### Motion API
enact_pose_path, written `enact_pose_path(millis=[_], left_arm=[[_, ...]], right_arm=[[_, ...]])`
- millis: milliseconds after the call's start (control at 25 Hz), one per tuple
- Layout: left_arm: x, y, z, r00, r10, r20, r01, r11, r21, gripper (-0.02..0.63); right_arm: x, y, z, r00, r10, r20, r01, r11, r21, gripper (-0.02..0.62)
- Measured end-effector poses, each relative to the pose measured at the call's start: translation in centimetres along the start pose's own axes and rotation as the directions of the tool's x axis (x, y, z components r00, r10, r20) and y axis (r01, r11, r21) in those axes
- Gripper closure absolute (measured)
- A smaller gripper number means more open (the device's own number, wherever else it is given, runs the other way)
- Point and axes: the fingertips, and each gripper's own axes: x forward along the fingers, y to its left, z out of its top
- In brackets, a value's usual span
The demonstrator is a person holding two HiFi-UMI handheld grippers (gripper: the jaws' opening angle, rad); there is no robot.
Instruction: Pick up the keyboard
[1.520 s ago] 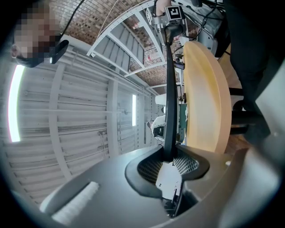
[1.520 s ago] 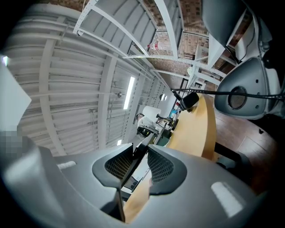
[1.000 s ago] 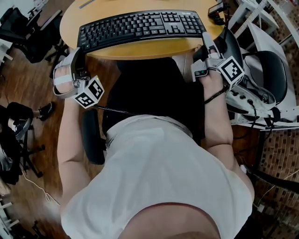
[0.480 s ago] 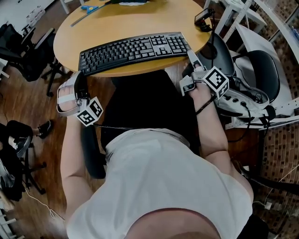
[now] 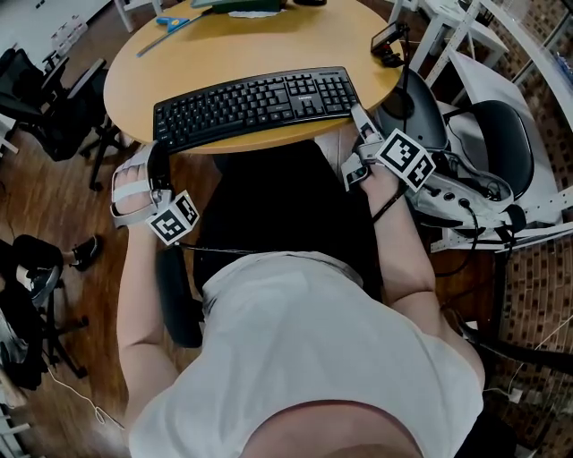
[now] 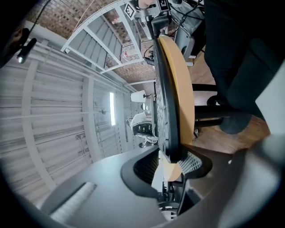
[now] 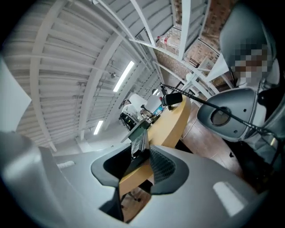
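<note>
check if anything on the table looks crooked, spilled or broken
Nothing spilled or broken. The keyboard lies at the table's near edge, slightly skewed: its right end sits farther from the person than its left.

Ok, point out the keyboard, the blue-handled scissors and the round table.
keyboard (image 5: 255,106), head view, middle of the keys.
blue-handled scissors (image 5: 168,21), head view, the blue handles.
round table (image 5: 269,49), head view, bare top beyond the keyboard.

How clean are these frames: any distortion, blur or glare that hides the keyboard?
Head view: sharp, evenly lit, keyboard keys distinct, no glare. Left gripper view: strong fisheye, black corners, scene rolled sideways, keyboard edge-on. Right gripper view: same fisheye; ceiling lights blown out.
</note>
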Motion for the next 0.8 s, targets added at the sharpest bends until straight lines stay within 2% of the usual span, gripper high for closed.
enact_pose_path(millis=[40,80,200,320,360,440,560,680,800], left_arm=[[-0.2,0.0,-0.3,1.0,-0.007,-0.006,0.007,1.0,0.003,0.108],[-0.4,0.0,-0.6,1.0,-0.011,-0.014,0.011,1.0,0.004,0.087],[-0.4,0.3,-1.3,0.999,-0.008,-0.04,0.008,1.0,-0.015,0.087],[-0.8,1.0,-1.9,0.998,-0.016,-0.064,0.011,0.997,-0.08,0.072],[-1.2,1.3,-2.2,0.997,-0.021,-0.068,0.013,0.994,-0.11,0.067],[-1.9,1.7,-2.5,0.997,-0.029,-0.072,0.017,0.986,-0.166,0.063],[-2.0,1.7,-2.6,0.998,-0.036,-0.056,0.024,0.978,-0.209,0.065],[-1.3,0.9,-2.5,0.997,-0.048,-0.062,0.036,0.982,-0.184,0.091],[-0.2,0.2,-2.5,0.99,-0.086,-0.112,0.074,0.991,-0.11,0.094]], right_arm=[[0.0,0.0,-0.1,1.0,-0.011,-0.003,0.011,0.999,-0.035,0.456],[-0.1,0.0,-0.1,1.0,-0.023,0.0,0.023,0.997,-0.07,0.444],[-0.6,0.0,1.2,0.998,-0.049,0.041,0.054,0.988,-0.144,0.442],[-1.6,0.0,3.2,0.991,-0.063,0.115,0.084,0.979,-0.188,0.45],[-2.0,0.4,4.0,0.987,-0.053,0.149,0.084,0.974,-0.212,0.478],[-2.9,1.8,5.5,0.978,0.001,0.208,0.058,0.958,-0.28,0.579],[-3.0,3.9,6.8,0.968,0.072,0.239,0.027,0.922,-0.386,0.594],[-2.7,3.9,6.5,0.97,0.078,0.23,0.016,0.924,-0.382,0.594],[-2.4,3.6,5.8,0.976,0.07,0.208,0.009,0.935,-0.355,0.594]])
